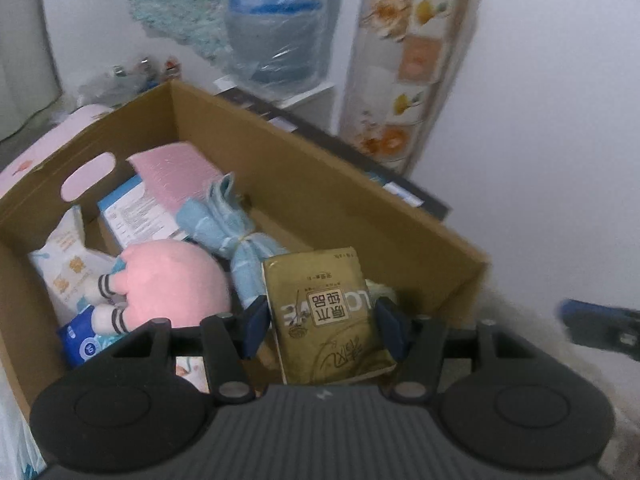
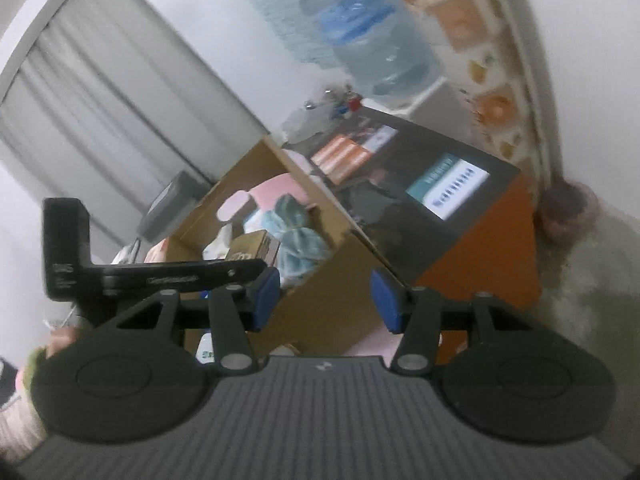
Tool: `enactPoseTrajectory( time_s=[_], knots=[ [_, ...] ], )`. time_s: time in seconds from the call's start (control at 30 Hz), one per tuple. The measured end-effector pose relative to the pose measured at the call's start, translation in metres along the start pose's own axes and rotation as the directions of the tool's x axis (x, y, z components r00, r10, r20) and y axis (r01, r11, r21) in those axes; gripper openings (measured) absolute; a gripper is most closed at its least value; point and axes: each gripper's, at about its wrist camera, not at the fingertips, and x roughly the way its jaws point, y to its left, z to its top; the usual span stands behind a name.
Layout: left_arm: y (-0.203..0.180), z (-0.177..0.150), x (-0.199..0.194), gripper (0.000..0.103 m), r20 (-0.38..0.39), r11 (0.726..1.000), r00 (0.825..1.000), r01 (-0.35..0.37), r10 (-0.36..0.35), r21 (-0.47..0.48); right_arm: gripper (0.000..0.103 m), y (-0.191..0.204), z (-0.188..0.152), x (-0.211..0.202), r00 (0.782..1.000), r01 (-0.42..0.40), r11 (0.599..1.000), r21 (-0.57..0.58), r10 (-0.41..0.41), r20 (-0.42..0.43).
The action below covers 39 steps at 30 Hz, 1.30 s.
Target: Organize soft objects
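Holding the gold pack [image 1: 332,316] between its pads over the box [image 1: 328,200], the left gripper [image 1: 324,330] seems abt to drop it at 5 o'clock of the plush [image 1: 176,280], w/ the right gripper [image 2: 325,300] open, empty.

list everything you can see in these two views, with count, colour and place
cardboard box: one, brown, open, holds the soft things
tissue pack: one, gold, between the left hand-held gripper pads, over the box
plush toy: one, pink, in the box
towel bundle: one, light blue, tied, in the box
water jug: one, blue, behind the box
printed carton: one, dark and orange, beside the box
right hand-held gripper: one, black with blue pads, open, empty
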Motion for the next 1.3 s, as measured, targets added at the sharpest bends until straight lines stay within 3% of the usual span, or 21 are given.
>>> enactPoseTrajectory(
  time_s=[0.13, 0.27, 0.37, 0.43, 0.5, 0.57, 0.63, 0.73, 0.87, 0.97, 1.1, 1.3],
  knots=[
    [0.014, -0.002, 0.009, 0.061, -0.048, 0.997, 0.998, -0.049, 0.046, -0.066, 0.051, -0.01, -0.008, 0.002, 1.0, 0.0, 0.999, 0.048, 0.0, -0.008],
    [0.035, -0.007, -0.028, 0.071, 0.03, 0.99, 0.999, -0.011, 0.015, -0.14, 0.052, -0.007, -0.01, 0.009, 1.0, -0.016, 0.999, 0.048, 0.016, -0.017],
    [0.045, -0.009, -0.065, 0.072, 0.089, 0.985, 0.996, 0.006, 0.01, -0.174, 0.052, 0.0, -0.008, 0.018, 0.999, -0.034, 0.998, 0.044, 0.036, -0.029],
    [0.053, -0.009, -0.097, 0.072, 0.116, 0.973, 0.992, 0.064, -0.039, -0.222, 0.052, 0.006, -0.008, 0.023, 0.998, -0.051, 0.998, 0.041, 0.052, -0.036],
    [0.061, -0.012, -0.135, 0.083, 0.162, 0.939, 0.976, 0.189, -0.147, -0.288, 0.052, 0.012, -0.008, 0.025, 0.997, -0.064, 0.997, 0.039, 0.066, -0.04],
    [0.066, -0.014, -0.167, 0.091, 0.21, 0.889, 0.944, 0.313, -0.254, -0.334, 0.052, 0.018, -0.009, 0.027, 0.996, -0.076, 0.996, 0.04, 0.078, -0.045],
    [0.065, -0.019, -0.192, 0.092, 0.244, 0.852, 0.918, 0.385, -0.313, -0.355, 0.053, 0.021, -0.011, 0.029, 0.995, -0.088, 0.995, 0.043, 0.09, -0.052],
    [0.064, -0.028, -0.215, 0.093, 0.275, 0.817, 0.898, 0.429, -0.343, -0.385, 0.053, 0.026, -0.015, 0.033, 0.992, -0.1, 0.994, 0.049, 0.103, -0.073],
    [0.067, -0.036, -0.222, 0.093, 0.267, 0.768, 0.89, 0.455, -0.37, -0.45, 0.053, 0.026, -0.021, 0.041, 0.99, -0.095, 0.993, 0.072, 0.103, -0.1],
    [0.071, -0.042, -0.224, 0.093, 0.268, 0.747, 0.882, 0.47, -0.387, -0.469, 0.053, 0.025, -0.023, 0.044, 0.986, -0.115, 0.989, 0.093, 0.125, -0.11],
    [0.071, -0.047, -0.227, 0.094, 0.281, 0.737, 0.866, 0.5, -0.414, -0.454, 0.054, 0.026, -0.024, 0.045, 0.986, -0.108, 0.99, 0.091, 0.118, -0.116],
    [0.069, -0.051, -0.237, 0.094, 0.285, 0.762, 0.87, 0.49, -0.402, -0.422, 0.054, 0.027, -0.025, 0.047, 0.984, -0.114, 0.989, 0.096, 0.126, -0.123]
  ],
)
